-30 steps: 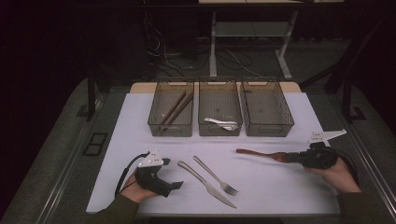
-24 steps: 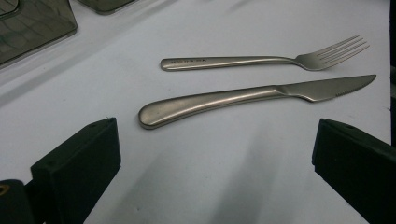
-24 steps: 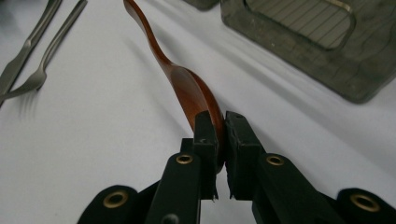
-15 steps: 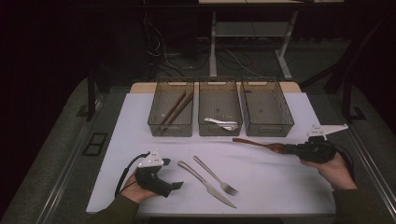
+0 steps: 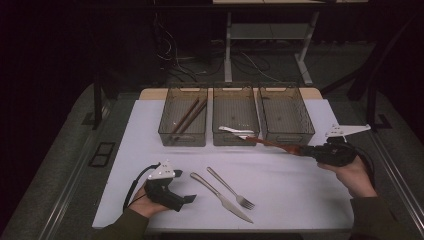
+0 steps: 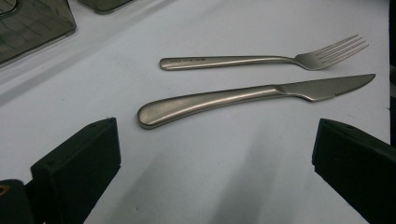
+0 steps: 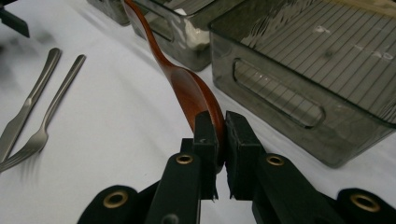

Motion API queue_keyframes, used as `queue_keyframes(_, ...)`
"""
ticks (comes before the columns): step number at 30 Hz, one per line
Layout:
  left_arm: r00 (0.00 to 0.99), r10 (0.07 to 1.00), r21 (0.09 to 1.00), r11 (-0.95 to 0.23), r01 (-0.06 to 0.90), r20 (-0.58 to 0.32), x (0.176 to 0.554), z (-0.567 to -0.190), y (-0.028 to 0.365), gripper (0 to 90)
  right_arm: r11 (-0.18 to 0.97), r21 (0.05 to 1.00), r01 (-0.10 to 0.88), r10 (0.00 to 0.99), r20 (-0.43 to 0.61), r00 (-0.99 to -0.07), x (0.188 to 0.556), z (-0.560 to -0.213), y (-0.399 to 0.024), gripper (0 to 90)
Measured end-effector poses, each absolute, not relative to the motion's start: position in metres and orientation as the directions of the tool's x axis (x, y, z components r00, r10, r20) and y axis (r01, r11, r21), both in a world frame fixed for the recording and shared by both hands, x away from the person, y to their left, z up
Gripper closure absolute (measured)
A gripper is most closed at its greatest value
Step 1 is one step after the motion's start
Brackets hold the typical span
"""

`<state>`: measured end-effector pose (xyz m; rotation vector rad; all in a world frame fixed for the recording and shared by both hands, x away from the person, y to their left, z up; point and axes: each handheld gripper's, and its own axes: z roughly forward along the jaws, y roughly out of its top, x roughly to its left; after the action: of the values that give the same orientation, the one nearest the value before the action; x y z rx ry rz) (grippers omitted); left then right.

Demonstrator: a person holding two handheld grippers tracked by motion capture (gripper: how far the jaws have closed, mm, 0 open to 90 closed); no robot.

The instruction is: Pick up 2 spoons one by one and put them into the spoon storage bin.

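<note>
Nearest the person, the left gripper (image 5: 187,199) rests low on the white mat (image 5: 280,180), jaws spread wide with nothing between them. It points at the steel knife (image 6: 243,97) and the fork (image 6: 261,59) lying side by side just ahead, which suggests it is parked within reach of the next pieces rather than working now.

Off to the other side, the right gripper (image 7: 221,140) is clamped on a brown wooden spoon (image 7: 189,91). The jaws pinch the bowl end edge-on, so the handle sticks out forward and rises away from them, its far tip reaching toward the front wall of the middle bin (image 5: 235,137). Holding it by the bowl seems meant to keep the long handle free to lead into a bin.

Beyond stand three smoky plastic bins in a row: the left bin (image 5: 182,135) holds brown chopsticks (image 5: 186,117), the middle one a white utensil (image 5: 235,131), and the right bin (image 5: 287,131), nearest the spoon, looks empty, likely its destination.
</note>
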<state>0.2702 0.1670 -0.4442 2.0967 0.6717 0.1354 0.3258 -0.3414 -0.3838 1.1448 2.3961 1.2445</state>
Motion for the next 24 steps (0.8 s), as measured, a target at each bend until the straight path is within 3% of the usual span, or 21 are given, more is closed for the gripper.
queue_keyframes(24, 0.846, 0.51, 0.795, -0.444, 0.414, -0.155, 0.27, -0.445, 0.166, 0.2, 0.296, 0.797, 0.527, 0.761, 0.136, -0.634, 0.361, -0.359, -0.307, 83.2)
